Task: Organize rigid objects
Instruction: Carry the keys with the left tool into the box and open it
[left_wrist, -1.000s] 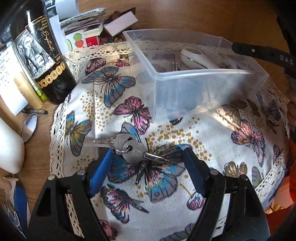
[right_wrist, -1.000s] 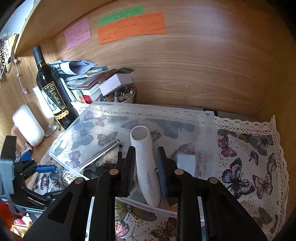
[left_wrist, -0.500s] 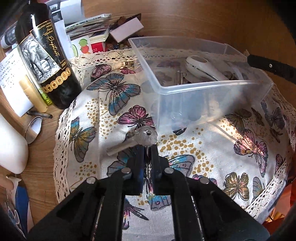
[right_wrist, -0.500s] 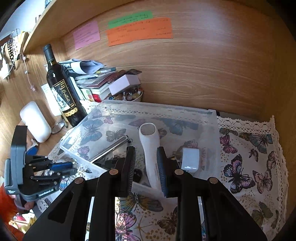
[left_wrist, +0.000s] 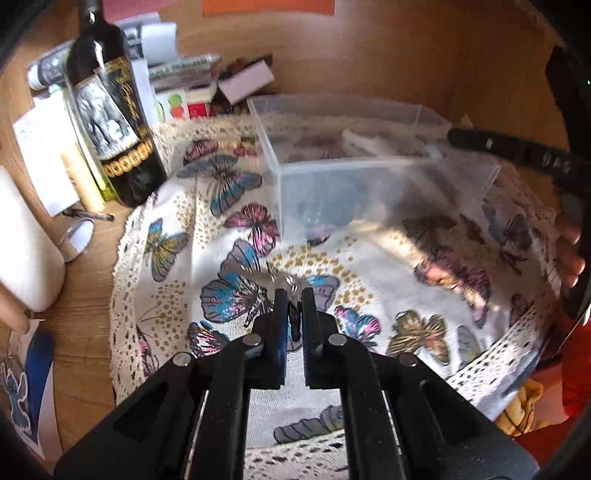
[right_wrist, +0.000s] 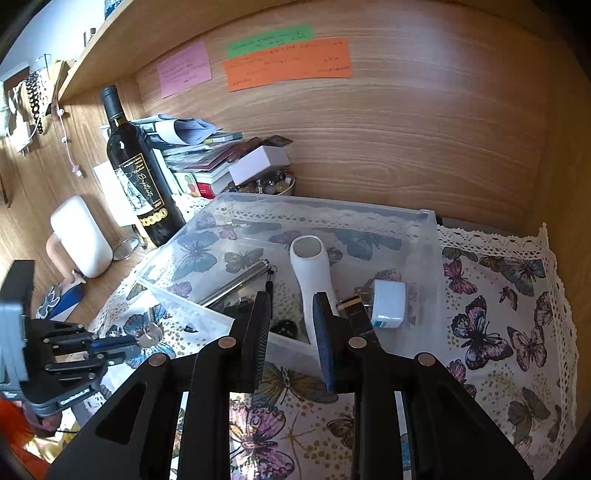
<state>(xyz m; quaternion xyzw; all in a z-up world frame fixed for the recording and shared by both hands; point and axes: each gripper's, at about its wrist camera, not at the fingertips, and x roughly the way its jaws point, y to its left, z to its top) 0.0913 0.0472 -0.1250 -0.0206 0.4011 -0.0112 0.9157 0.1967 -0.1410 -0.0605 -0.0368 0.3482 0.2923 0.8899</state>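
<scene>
My left gripper (left_wrist: 294, 299) is shut on a bunch of silver keys (left_wrist: 284, 280), held just above the butterfly cloth (left_wrist: 388, 266). In the right wrist view the left gripper (right_wrist: 122, 341) holds the keys (right_wrist: 149, 332) left of the clear plastic bin (right_wrist: 424, 236). The bin (left_wrist: 369, 162) holds a white handheld device (right_wrist: 310, 269), a silver rod (right_wrist: 236, 282), a white charger (right_wrist: 388, 302) and small dark items. My right gripper (right_wrist: 291, 314) is open and empty above the bin's near edge.
A wine bottle (left_wrist: 110, 122) stands left of the bin, with stacked books and a white box (right_wrist: 258, 160) behind. A white rounded object (right_wrist: 79, 236) and a small mirror (left_wrist: 75, 238) lie at the left. A wooden back wall with sticky notes (right_wrist: 288, 62) closes the rear.
My left gripper closed on the keys and lifted them off the cloth, tilting up. My right gripper opened, let go of the white device in the bin and drew back.
</scene>
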